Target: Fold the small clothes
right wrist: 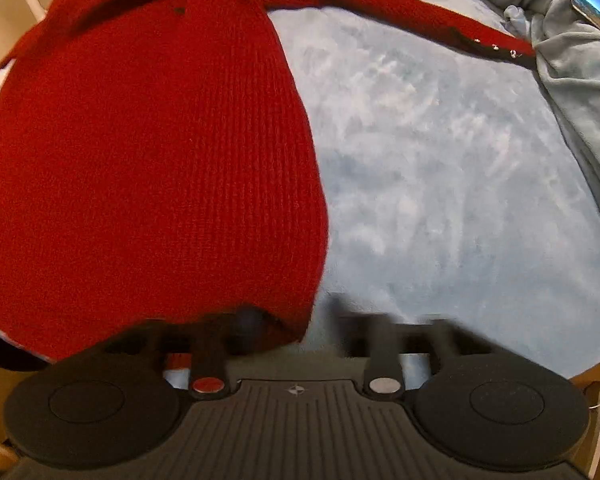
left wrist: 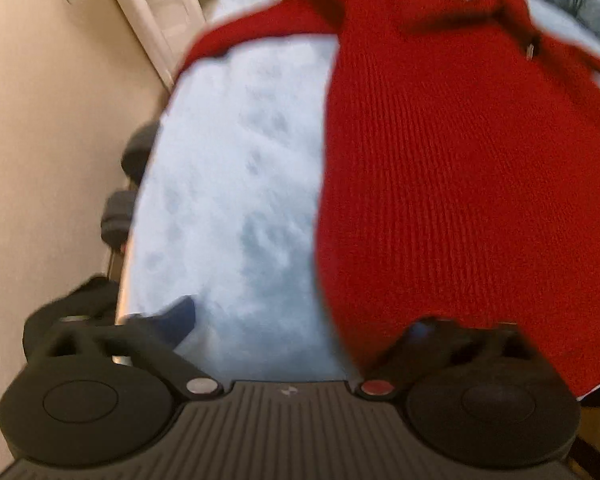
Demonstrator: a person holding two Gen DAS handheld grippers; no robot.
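Fingers come first, since they are nearest to me. On my left gripper they stand wide apart, with only pale bed between them; the one at 4 o'clock lies against the hem of the red sweater, but nothing is pinched. On my right gripper the picture is blurred. The fingers look partly apart, the one at 7 o'clock is at the hem corner or under it, and I see no cloth clamped, though I cannot be fully certain.

Further out, the sweater lies flat on the light blue bedsheet, hem toward me, body running to 12 o'clock. One sleeve stretches to 2 o'clock in the right view, and its cuff touches a crumpled blanket. The other sleeve goes to 10 o'clock in the left view, close to the edge of the bed.

My worry: if I close on the hem now, one finger may slide over the knit and catch only the top layer, so the fold opens. The far cuff could also drag the blanket, and the other sleeve could slip off the bed.
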